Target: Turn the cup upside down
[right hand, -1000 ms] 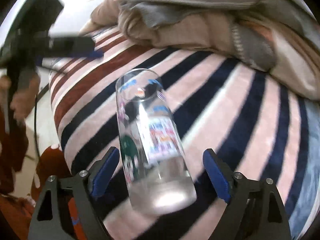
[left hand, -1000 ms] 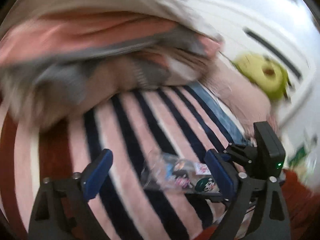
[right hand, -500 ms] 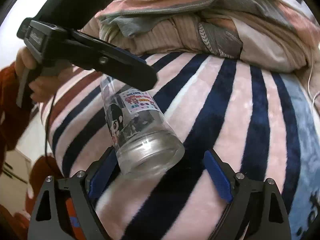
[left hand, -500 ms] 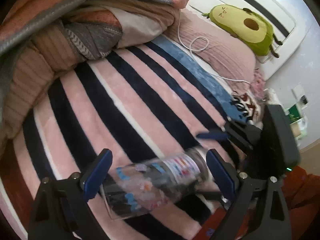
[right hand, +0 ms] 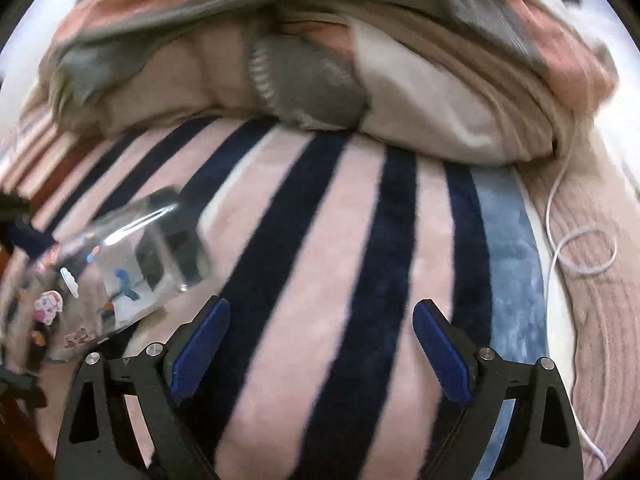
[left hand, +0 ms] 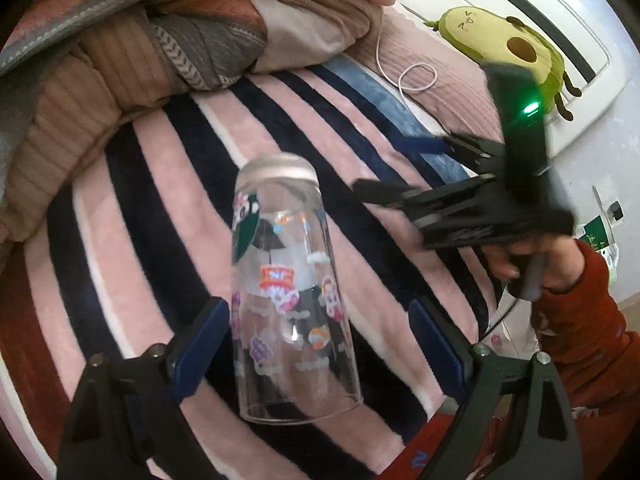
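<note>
A pink-and-navy striped blanket [left hand: 168,208] covers the bed beneath rumpled bedding [right hand: 320,60]. The printed glass cup [left hand: 288,292] sits between the wide-spread left gripper [left hand: 320,344]; the right gripper [right hand: 320,344] gapes empty.

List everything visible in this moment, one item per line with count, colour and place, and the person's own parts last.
cup: one, clear glass with cartoon prints, on the striped blanket between the left gripper's fingers, thick base away from that camera.
striped blanket: one, pink, navy, white and rust, covering the bed.
bedding pile: one heap, beige, grey and salmon, behind the stripes.
avocado plush: one, green, by the white headboard.
cable: one, white, looped on the pink knit cover.
left gripper: black with blue pads, open around the cup.
right gripper: black with blue pads, open, nothing between its fingers.
hand: one, red sleeve, holding the right gripper.
</note>
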A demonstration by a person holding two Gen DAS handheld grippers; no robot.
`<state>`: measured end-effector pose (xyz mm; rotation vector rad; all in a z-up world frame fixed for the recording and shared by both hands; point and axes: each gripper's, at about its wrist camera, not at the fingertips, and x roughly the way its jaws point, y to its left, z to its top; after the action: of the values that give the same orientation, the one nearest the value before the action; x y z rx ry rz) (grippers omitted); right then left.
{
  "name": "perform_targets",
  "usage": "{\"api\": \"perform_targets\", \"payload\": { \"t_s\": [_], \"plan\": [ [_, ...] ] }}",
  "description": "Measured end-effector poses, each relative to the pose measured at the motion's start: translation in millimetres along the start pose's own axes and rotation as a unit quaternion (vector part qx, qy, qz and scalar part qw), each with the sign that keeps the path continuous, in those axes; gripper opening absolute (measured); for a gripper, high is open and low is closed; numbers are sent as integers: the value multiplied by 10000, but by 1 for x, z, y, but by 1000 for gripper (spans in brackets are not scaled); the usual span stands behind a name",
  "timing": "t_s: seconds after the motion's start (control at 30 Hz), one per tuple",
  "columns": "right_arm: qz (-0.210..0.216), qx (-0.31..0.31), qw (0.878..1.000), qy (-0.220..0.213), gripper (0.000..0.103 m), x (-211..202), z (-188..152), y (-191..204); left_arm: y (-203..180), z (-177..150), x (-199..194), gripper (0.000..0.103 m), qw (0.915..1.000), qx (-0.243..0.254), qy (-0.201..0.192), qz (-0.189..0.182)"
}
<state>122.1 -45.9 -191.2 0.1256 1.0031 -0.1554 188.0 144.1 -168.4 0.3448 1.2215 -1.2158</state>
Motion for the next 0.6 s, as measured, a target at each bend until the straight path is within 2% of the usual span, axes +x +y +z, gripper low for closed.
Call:
{"api": "perform_targets", "payload": {
  "t_s": [0.07,0.1,0.17,0.23,0.33,0.43,0.47,0.53,0.57,0.6],
  "plan": [
    [918,699,9933,-1,92,-12,-3,-20,0,2,2,89,10000,0,21,9],
    [1672,1206,9785,77,92,-14,-5,-30,-1,3,4,89,10000,-1,60,39],
    [2776,1847,9424,270,92,-8,-1,-35,-3,7,10,86,9998,-10,132,152],
    [3246,2038,9220,549,92,1,4,-25,-5,10,16,86,9996,4,164,240],
    [3336,2063,9142,1015,92,23,12,2,-4,13,21,84,9995,-36,172,273],
    [3347,2382,9024,1303,91,48,17,17,-1,14,27,73,9992,-101,233,301],
    [3305,2446,9024,1290,91,53,20,21,1,13,29,68,9992,-122,249,303],
    [3063,2437,9128,1163,91,55,21,26,5,11,34,61,9989,-180,264,349],
    [2899,2408,9195,1120,86,56,23,29,6,10,34,61,9989,-209,211,364],
    [2648,2331,9297,1055,73,55,23,33,7,10,33,61,9990,-237,168,325]
  ]
}}
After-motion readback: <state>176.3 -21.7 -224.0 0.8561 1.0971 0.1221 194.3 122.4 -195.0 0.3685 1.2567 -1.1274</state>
